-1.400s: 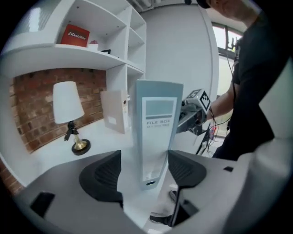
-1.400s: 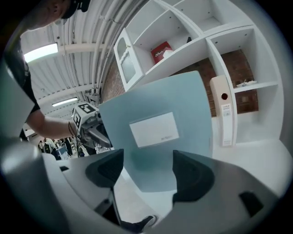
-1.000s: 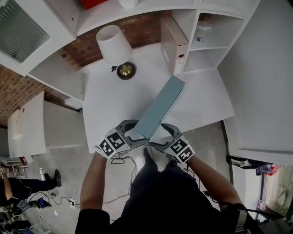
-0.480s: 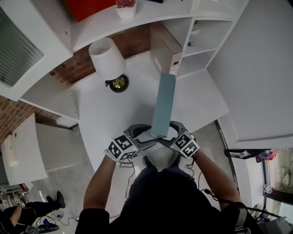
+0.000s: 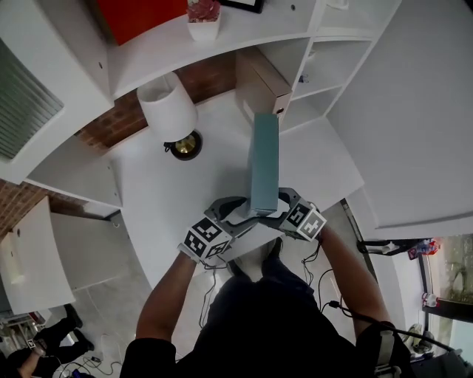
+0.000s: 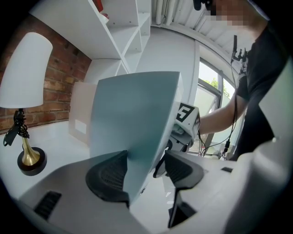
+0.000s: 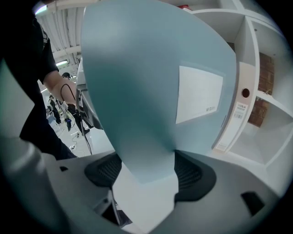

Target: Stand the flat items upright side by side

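Note:
A light blue binder (image 5: 264, 162) is tipped up steeply over the near edge of the white table (image 5: 185, 199), its lower end between both grippers. In the left gripper view the blue binder (image 6: 132, 123) stands between the closing jaws of my left gripper (image 6: 144, 170), against the left pad. In the right gripper view the blue binder (image 7: 151, 82), with a white label, fills the closing jaws of my right gripper (image 7: 149, 171), and both pads touch it. In the head view my left gripper (image 5: 238, 212) and right gripper (image 5: 281, 205) flank its lower end. A beige binder (image 5: 262, 81) stands upright at the back.
A white-shaded lamp (image 5: 168, 103) on a brass foot (image 5: 183, 145) stands at the table's back left. White shelf compartments (image 5: 325, 66) rise right of the beige binder. A red box (image 5: 140, 15) and a small pot (image 5: 203, 18) sit on the shelf above.
The blue binder has swung from lying slantwise to pointing straight away, and it now stands steeper. Both grippers came closer together at its near end.

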`<state>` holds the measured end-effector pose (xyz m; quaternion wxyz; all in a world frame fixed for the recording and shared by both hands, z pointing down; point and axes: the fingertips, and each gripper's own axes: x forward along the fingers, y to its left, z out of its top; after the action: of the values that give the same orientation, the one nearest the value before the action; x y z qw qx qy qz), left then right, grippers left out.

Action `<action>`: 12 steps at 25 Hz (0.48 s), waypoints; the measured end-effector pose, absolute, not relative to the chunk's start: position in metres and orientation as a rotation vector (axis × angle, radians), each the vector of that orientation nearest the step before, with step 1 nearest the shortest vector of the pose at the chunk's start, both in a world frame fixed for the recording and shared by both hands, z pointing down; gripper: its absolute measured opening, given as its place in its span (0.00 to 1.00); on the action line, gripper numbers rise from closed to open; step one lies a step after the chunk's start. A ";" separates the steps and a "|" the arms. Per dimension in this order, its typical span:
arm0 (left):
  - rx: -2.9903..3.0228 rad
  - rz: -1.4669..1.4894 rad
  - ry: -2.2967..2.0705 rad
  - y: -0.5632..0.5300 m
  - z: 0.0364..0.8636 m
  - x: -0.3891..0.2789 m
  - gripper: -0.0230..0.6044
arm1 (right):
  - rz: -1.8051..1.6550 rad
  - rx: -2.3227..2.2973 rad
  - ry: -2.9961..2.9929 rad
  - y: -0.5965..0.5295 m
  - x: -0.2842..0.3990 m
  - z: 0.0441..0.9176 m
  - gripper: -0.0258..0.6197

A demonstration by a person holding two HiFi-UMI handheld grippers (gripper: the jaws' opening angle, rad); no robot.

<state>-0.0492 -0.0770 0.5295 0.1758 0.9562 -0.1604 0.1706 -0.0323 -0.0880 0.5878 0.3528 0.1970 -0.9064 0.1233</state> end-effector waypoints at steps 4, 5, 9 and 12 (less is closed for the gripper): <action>2.705 0.491 -0.535 -0.100 0.531 -0.042 0.44 | 0.304 0.486 -2.371 -0.112 -0.026 0.588 0.59; 2.699 0.490 -0.562 -0.107 0.531 -0.041 0.44 | 0.300 0.482 -2.380 -0.120 -0.025 0.588 0.59; 2.657 0.462 -0.682 -0.143 0.527 -0.035 0.44 | 0.311 0.491 -2.410 -0.153 -0.020 0.589 0.57; 2.623 0.403 -0.763 -0.170 0.519 -0.030 0.44 | 0.325 0.505 -2.433 -0.177 -0.012 0.592 0.53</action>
<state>-0.0295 -0.1698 0.5191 0.1890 0.9328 -0.2712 0.1434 -0.0120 -0.1767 0.5923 0.3122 0.1914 -0.9223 0.1232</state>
